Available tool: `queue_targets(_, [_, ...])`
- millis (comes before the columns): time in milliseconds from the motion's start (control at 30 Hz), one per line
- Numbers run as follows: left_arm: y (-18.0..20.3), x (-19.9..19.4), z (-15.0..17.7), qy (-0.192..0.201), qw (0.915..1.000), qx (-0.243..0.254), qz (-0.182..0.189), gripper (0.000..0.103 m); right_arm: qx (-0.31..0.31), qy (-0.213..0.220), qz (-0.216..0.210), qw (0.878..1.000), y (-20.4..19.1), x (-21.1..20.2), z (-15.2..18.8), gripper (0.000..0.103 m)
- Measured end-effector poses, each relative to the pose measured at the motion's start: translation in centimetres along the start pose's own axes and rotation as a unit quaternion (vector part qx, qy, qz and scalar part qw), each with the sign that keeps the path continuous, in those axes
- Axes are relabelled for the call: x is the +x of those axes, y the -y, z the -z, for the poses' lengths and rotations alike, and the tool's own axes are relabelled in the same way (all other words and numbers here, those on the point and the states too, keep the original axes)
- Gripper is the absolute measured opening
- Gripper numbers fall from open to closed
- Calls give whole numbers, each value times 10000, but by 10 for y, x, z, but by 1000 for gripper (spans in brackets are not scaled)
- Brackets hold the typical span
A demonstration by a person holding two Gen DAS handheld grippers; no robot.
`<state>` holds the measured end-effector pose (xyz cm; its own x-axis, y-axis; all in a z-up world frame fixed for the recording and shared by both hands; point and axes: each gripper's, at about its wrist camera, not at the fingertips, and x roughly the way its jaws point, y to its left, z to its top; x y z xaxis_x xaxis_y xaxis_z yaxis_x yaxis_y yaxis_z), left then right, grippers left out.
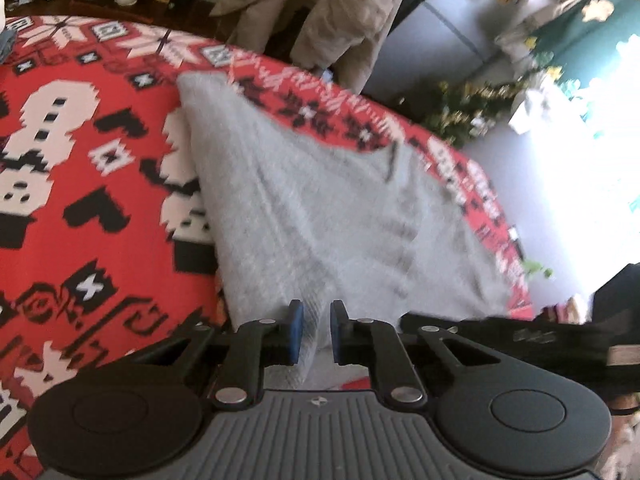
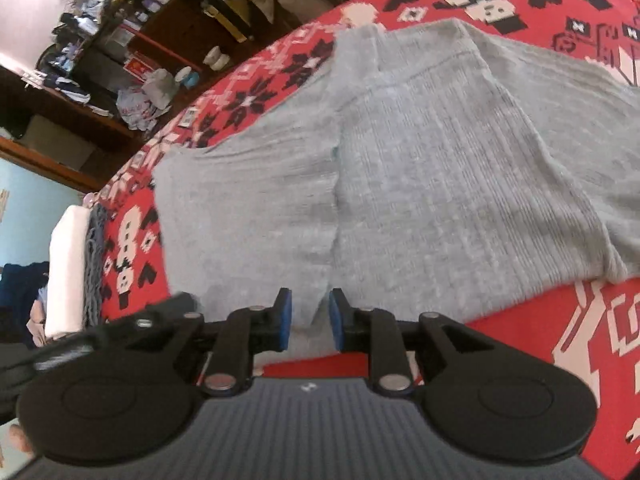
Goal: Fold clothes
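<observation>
The grey ribbed knit garment lies spread on the red patterned blanket that covers the surface, and both claws sit at its near edge. In the right wrist view the right claw has its blue pads set narrow with a pinch of the grey hem between them; the pads look close to the cloth, but whether they actually press it I cannot tell. The cloth runs away from this claw toward 12 o'clock, with a folded panel whose long edge slants from 11 to 4 o'clock. In the left wrist view the left claw is likewise narrow, with a ridge of the same garment gathered between its pads — the fabric looks tented up from there, stretching off toward 11 o'clock. Each claw is at its own corner, so a fold would likely carry that near edge away, toward 12 o'clock.
</observation>
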<state>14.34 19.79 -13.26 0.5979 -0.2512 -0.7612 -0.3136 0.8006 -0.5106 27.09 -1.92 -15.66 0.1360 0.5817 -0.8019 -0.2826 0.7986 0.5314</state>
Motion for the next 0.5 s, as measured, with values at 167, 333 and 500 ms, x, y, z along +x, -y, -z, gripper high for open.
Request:
queue_targets(167, [-11, 3, 2, -204, 9997, -119, -28, 12, -318, -78, 306, 9990, -18, 7, 10, 2])
queue_targets(333, [-15, 0, 5, -368, 9993, -53, -90, 9, -806, 126, 860, 9929, -27, -5, 18, 1])
queue_targets(500, [-19, -8, 9, -335, 9992, -179, 121, 9, -877, 127, 701, 9936, -22, -7, 18, 17])
